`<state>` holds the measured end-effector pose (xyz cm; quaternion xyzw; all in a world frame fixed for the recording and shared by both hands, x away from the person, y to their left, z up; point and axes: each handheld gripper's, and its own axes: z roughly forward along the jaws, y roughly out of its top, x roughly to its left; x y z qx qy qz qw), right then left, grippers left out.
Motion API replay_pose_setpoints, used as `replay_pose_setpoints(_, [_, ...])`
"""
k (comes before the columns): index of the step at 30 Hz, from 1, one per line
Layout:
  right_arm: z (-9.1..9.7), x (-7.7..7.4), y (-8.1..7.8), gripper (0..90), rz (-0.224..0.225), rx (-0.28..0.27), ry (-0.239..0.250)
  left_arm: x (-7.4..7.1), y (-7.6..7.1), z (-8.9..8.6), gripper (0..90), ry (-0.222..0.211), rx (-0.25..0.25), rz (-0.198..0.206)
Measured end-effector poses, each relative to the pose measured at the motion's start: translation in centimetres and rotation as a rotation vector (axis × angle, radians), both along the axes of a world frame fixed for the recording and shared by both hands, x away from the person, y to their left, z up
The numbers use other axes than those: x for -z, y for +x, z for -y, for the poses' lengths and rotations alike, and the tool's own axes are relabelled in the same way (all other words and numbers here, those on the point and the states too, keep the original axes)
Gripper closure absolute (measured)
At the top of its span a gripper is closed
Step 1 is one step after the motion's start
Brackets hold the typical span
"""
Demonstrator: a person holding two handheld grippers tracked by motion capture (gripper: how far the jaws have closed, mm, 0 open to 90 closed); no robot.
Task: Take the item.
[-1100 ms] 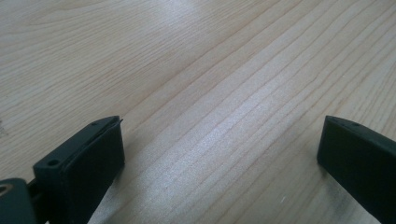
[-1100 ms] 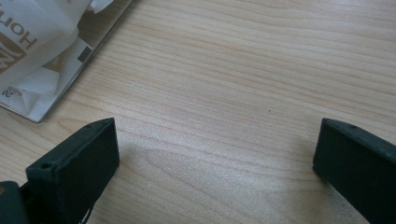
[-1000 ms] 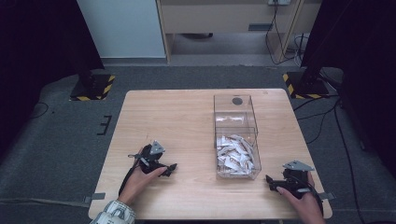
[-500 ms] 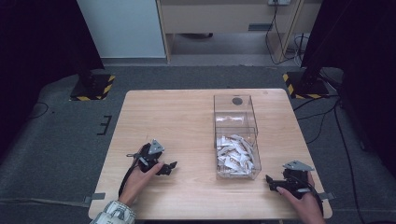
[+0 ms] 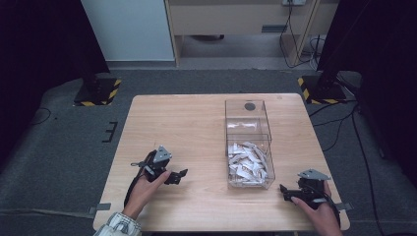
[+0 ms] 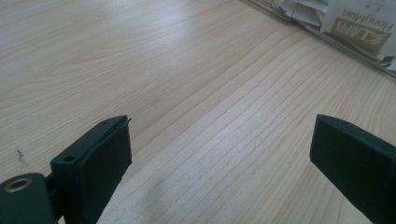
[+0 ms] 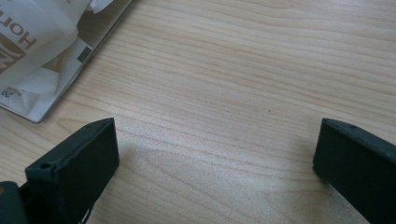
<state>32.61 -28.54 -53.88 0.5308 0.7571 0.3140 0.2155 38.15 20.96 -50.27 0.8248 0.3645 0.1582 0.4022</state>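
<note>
A clear plastic box (image 5: 248,142) stands on the wooden table (image 5: 196,123), right of centre, with several white paper packets (image 5: 247,161) heaped in its near half. Those packets (image 6: 355,23) also show at the top right of the left gripper view, and the packets (image 7: 32,51) at the upper left of the right gripper view. My left gripper (image 5: 181,175) rests low on the table, left of the box, open and empty (image 6: 219,158). My right gripper (image 5: 284,190) sits near the front right corner, just beyond the box's near end, open and empty (image 7: 215,154).
The far half of the box has a dark round spot (image 5: 250,105) at its back end. Grey carpet surrounds the table, with black stands on yellow-striped bases (image 5: 96,93) at both sides and cables (image 5: 344,118) on the right.
The left gripper has shifted slightly nearer the front edge. The right gripper holds its place.
</note>
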Motion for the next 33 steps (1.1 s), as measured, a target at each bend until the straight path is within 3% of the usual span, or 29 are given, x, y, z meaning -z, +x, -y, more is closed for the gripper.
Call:
replay_pose_setpoints(23, [0.0,0.0,0.0,0.6,0.0,0.0,0.0,-2.0,-0.9,1.6,4.0,-0.054,0.065,0.024])
replay_pose_setpoints(33, [0.0,0.0,0.0,0.5,-0.001,-0.001,-0.002,-3.1,-0.8,2.6,4.1,-0.052,0.116,0.035])
